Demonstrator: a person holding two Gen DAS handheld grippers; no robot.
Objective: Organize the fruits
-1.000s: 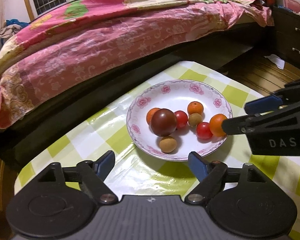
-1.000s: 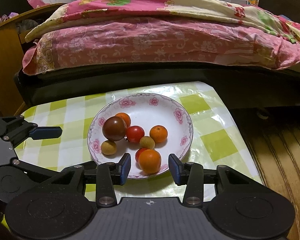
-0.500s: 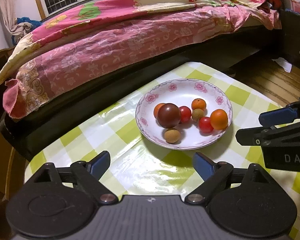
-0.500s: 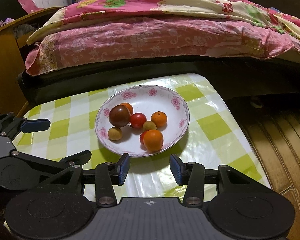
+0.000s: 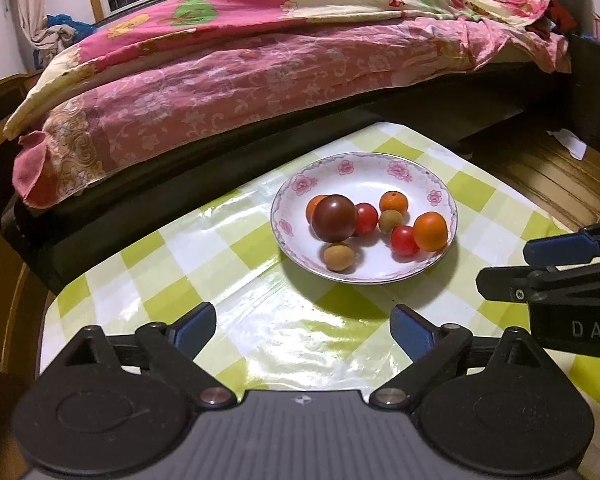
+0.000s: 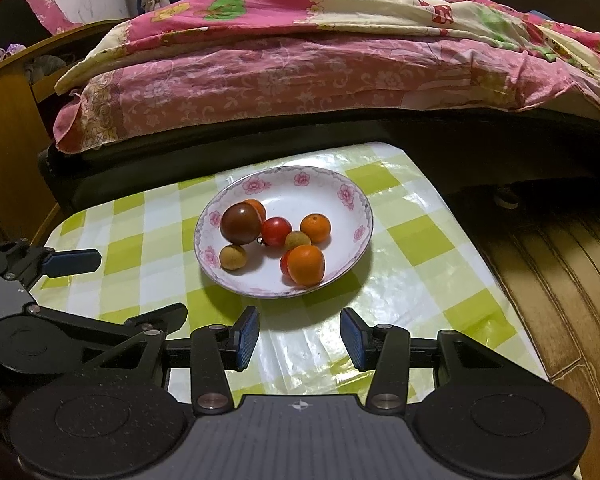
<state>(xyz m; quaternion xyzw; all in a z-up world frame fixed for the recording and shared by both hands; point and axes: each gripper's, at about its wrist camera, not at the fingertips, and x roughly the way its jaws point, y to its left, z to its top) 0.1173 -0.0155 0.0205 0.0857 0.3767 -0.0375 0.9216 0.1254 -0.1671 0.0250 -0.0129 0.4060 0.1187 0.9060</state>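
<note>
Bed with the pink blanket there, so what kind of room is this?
Most likely a bedroom at home. A big bed with a pink flowery blanket fills the back, and a small table beside it holds a plate of fruit.

Warm indoor light from above; glare streaks the glossy tablecloth (image 5: 284, 332) near the plate (image 6: 352, 208), whose shadow falls nearward; fisheye bends and darkens the edges

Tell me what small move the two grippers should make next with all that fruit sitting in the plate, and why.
Probably just ease both grippers back and rest. All seven fruits sit gathered inside the floral plate, none lies on the checked tablecloth, and the left gripper and right gripper are open, empty and short of the rim, so the sorting looks done.
</note>
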